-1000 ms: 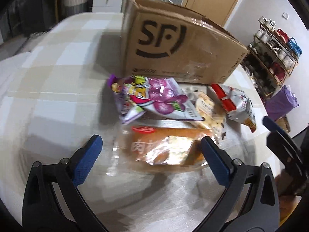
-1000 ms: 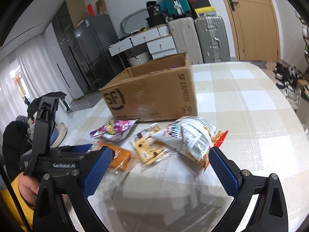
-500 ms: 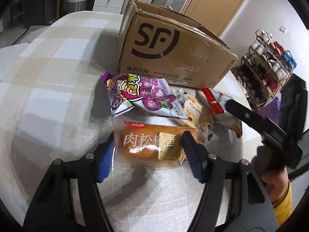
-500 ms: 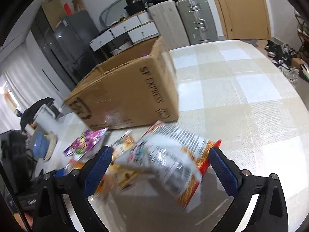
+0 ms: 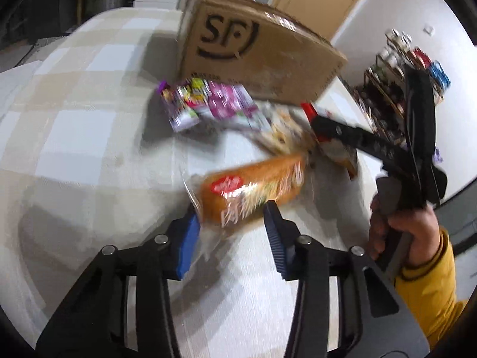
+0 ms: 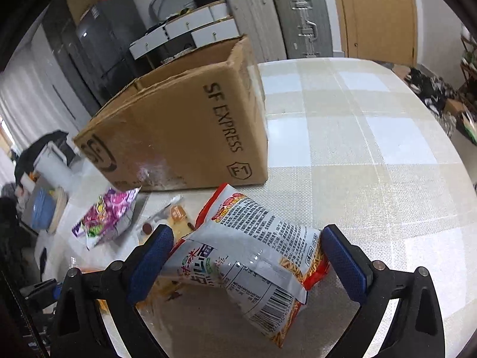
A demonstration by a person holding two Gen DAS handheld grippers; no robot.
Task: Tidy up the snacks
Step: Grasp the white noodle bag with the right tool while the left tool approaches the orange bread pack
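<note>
Left hand-held gripper is closing on the orange bread pack. Both blue pads sit against its near end, with the pack tilted and its far end pointing toward the box, so it looks gripped at one end for a quick lift. The view is motion-blurred, so how firm the hold is stays unclear.

Right hand-held gripper straddles the white noodle-snack bag. The left pad touches the bag's edge, but the right pad appears just off it, so the jaws read as apart and not yet clamped. The bag sits crumpled and angled between the fingers, barcode end nearest the camera.

SF cardboard box stands open-topped on the table, just behind the snack pile. That is the likely drop target, which explains why both grippers work the near side.

Purple candy bag and a clear biscuit pack lie loose on the table in front of the box, untouched.

Nothing is seen inside the box from these views.
</note>
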